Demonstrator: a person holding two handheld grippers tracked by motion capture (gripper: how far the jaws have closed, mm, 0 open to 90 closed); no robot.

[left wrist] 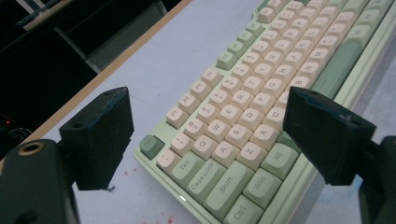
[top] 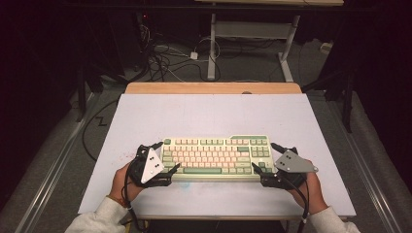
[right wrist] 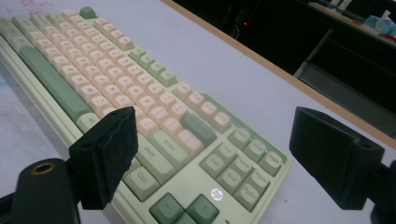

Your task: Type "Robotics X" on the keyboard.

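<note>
Overhead, on the table:
Keyboard: green and cream, near the table's near edge.
Left gripper: jaws spread around its left end.
Right gripper: jaws spread around its right end.

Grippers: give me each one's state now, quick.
Left gripper: open, jaws spread across the keyboard's left end, holding nothing.
Right gripper: open, jaws spread across the keyboard's right end, holding nothing.
</note>
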